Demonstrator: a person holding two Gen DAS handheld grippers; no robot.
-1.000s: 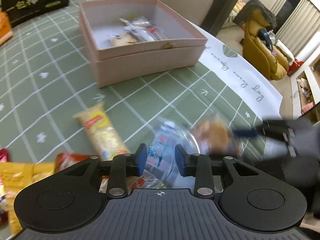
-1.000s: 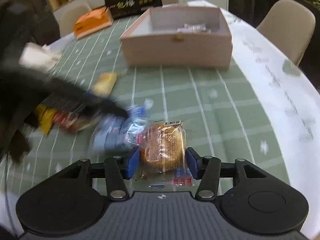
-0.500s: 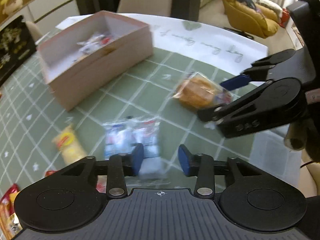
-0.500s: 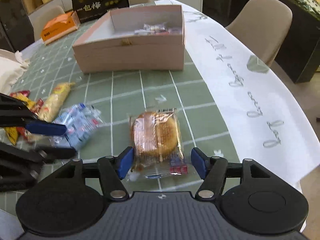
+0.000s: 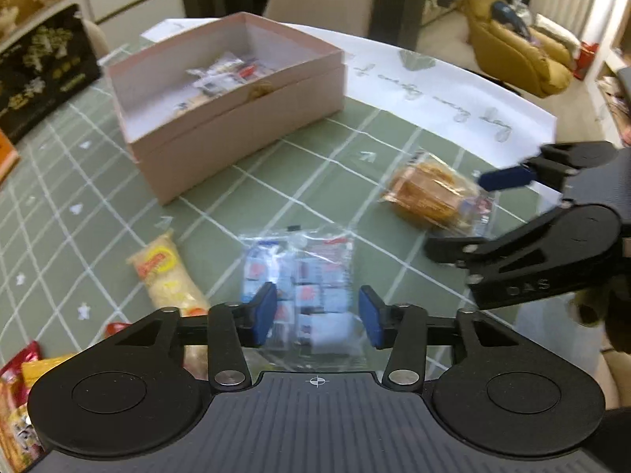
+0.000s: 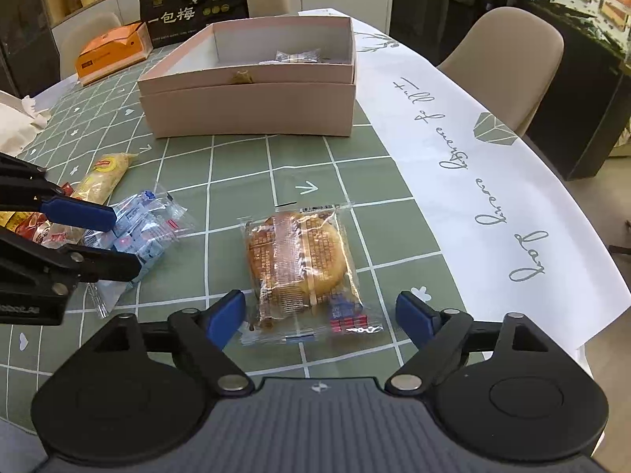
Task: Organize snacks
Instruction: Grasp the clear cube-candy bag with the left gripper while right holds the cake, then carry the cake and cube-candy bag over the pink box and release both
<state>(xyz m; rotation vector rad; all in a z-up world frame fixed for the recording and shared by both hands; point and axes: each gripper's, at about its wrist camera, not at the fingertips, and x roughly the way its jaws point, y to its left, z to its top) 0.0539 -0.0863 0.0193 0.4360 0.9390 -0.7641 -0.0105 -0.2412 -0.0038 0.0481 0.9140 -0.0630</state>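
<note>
A clear bag of small blue-and-white sweets (image 5: pixel 311 287) (image 6: pixel 146 232) lies flat on the green checked tablecloth. My left gripper (image 5: pixel 317 313) hovers over its near end, jaws opening, pads off the bag. A wrapped round golden cake (image 6: pixel 297 262) (image 5: pixel 437 197) lies to its right. My right gripper (image 6: pixel 321 315) straddles the cake's near end, jaws opening wide, pads clear of the wrapper. The open pink box (image 5: pixel 236 118) (image 6: pixel 252 79) stands farther back with a few wrapped snacks inside.
A yellow snack packet (image 5: pixel 169 276) (image 6: pixel 104 175) lies left of the sweets, with red and yellow packets (image 5: pixel 23 386) at the near left. A black gift box (image 6: pixel 193 4) and an orange carton (image 6: pixel 112 51) stand behind. Beige chairs (image 6: pixel 508 67) ring the table; the white cloth border (image 6: pixel 473 181) marks its right edge.
Both grippers have spread their jaws and let go: the sweets bag and the cake now rest on the cloth. The left view has swung round, and the right gripper has sunk slightly.
</note>
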